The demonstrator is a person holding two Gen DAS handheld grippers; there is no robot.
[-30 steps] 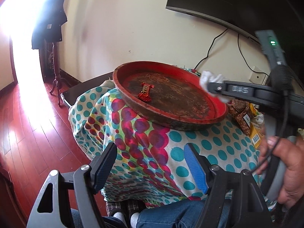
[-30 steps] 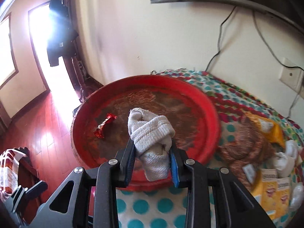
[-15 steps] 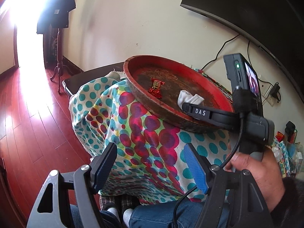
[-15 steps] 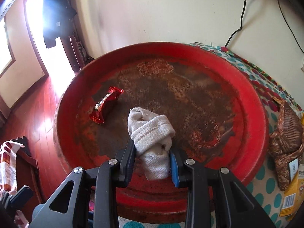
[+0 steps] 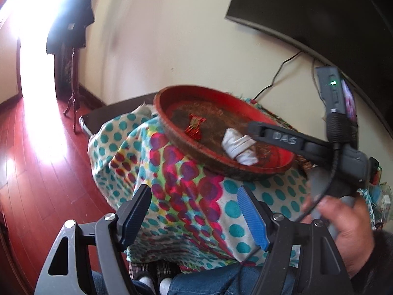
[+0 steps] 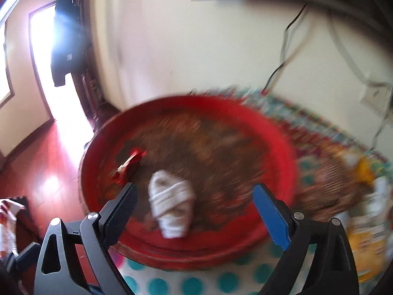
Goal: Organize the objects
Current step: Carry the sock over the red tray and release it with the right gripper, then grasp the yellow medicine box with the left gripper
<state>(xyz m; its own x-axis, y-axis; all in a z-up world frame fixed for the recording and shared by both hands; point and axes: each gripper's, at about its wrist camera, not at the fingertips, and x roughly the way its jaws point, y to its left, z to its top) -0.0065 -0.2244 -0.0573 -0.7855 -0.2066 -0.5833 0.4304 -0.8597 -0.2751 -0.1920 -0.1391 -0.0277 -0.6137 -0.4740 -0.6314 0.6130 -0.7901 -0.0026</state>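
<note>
On the red tray (image 6: 282,162), the soft, light rolled sock (image 6: 172,209) suits a mid-roll pinch; right gripper (image 6: 194,209) and left gripper (image 5: 196,218) both spread, empty.

Home living room, wall-mounted TV (image 5: 319,12), wooden floor (image 5: 36,147), polka-dot tablecloth (image 5: 196,196)

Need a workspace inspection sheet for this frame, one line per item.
Surface: polka-dot cloth draped over the table.
Job's things: rolled white sock lies in the red tray beside a red wrapper.
Clutter: brown cloth and yellow packets right of tray, blurred.
Grippers: left tool open, empty; right tool open, clear of the sock.
Cables: black cable down the wall.
Surroundings: TV on the wall, red wood floor, bright doorway.
</note>
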